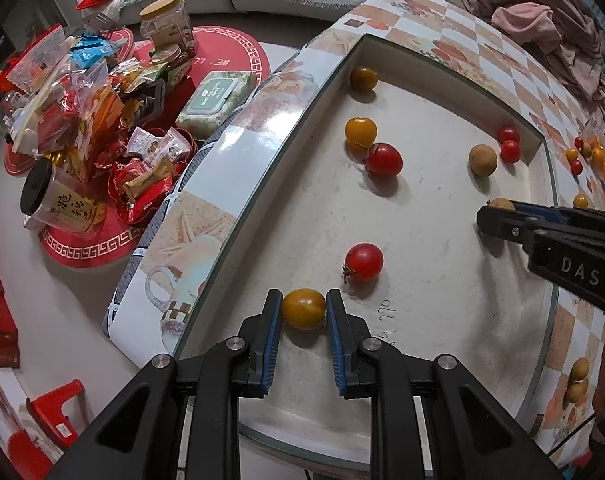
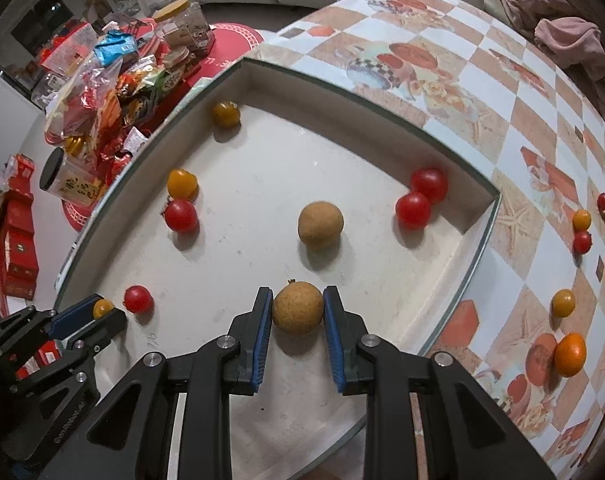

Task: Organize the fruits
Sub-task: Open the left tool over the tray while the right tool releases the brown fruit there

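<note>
A shallow white tray [image 1: 422, 280] lies on the patterned table and holds several small fruits. My left gripper [image 1: 304, 308] is shut on a yellow cherry tomato [image 1: 304, 309] low over the tray's near left part; it also shows in the right wrist view [image 2: 102, 309]. My right gripper [image 2: 297, 312] is shut on a brown longan [image 2: 298, 309] just above the tray floor; it shows in the left wrist view [image 1: 498, 210]. In the tray lie red tomatoes [image 1: 364, 262] [image 1: 383, 160], yellow tomatoes [image 1: 360, 132] [image 1: 363, 79], another longan [image 2: 320, 225] and two red tomatoes [image 2: 420, 200] in the far corner.
More tomatoes [image 2: 563, 303] and an orange [image 2: 570, 354] lie loose on the tablecloth [image 2: 502, 100] right of the tray. Left of the table, a low surface carries snack bags [image 1: 82, 100], jars [image 1: 166, 24] and a wipes pack [image 1: 214, 104]. A sofa with pink clothes [image 1: 542, 20] is behind.
</note>
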The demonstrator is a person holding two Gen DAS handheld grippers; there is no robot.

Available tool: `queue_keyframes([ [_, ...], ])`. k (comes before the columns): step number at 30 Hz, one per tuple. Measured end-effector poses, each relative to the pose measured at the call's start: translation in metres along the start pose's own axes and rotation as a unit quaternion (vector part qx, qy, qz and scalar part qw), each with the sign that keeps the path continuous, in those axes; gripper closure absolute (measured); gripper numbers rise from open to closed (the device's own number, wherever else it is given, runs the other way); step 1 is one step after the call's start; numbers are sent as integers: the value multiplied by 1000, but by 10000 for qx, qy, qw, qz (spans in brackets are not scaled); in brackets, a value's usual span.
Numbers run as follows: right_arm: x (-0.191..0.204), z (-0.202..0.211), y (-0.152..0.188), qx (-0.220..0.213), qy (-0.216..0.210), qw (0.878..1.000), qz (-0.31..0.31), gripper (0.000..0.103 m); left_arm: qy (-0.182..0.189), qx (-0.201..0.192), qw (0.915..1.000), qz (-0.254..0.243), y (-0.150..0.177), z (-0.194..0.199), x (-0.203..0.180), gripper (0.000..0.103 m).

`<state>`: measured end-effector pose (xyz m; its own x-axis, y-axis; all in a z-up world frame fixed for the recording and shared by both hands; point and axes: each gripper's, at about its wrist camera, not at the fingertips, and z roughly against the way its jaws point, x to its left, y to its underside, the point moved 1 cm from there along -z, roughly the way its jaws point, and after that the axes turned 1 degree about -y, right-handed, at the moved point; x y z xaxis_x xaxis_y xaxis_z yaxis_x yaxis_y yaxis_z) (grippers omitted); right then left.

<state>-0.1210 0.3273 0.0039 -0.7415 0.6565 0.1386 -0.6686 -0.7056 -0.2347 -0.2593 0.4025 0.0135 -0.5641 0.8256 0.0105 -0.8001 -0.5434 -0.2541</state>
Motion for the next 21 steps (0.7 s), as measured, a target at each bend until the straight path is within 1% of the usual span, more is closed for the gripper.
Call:
queue_keyframes([
  [7, 0, -8, 4, -40, 96, 9999, 105, 75, -71, 15, 10000, -64, 0, -1, -2, 79],
  [12, 5, -6, 1, -32, 133, 9997, 182, 75, -143, 11, 9996, -241, 0, 0, -6, 79],
  [13, 6, -5, 1, -35, 132, 9997, 181, 74, -123, 18, 9996, -252, 0, 1, -6, 70],
  [14, 6, -6, 1, -37, 129, 9997, 190, 72, -93, 23, 9997, -243, 0, 1, -6, 60],
  [15, 7, -5, 0, -33, 116, 9997, 203, 69, -91, -15, 9997, -226, 0, 2, -6, 37],
  [16, 5, -3, 2, -29, 98, 9997, 222, 67, -128, -121, 9996, -229, 1, 6, -7, 34],
  [17, 7, -3, 1, -23, 82, 9997, 246, 62, -134, -176, 9994, -262, 1, 8, -7, 34],
  [18, 8, -3, 1, -13, 74, 9996, 276, 60, -121, -175, 9993, -312, 1, 8, -8, 34],
  [21, 11, -4, 2, -11, 85, 9994, 322, 57, -117, -83, 9992, -363, 2, 6, -11, 34],
])
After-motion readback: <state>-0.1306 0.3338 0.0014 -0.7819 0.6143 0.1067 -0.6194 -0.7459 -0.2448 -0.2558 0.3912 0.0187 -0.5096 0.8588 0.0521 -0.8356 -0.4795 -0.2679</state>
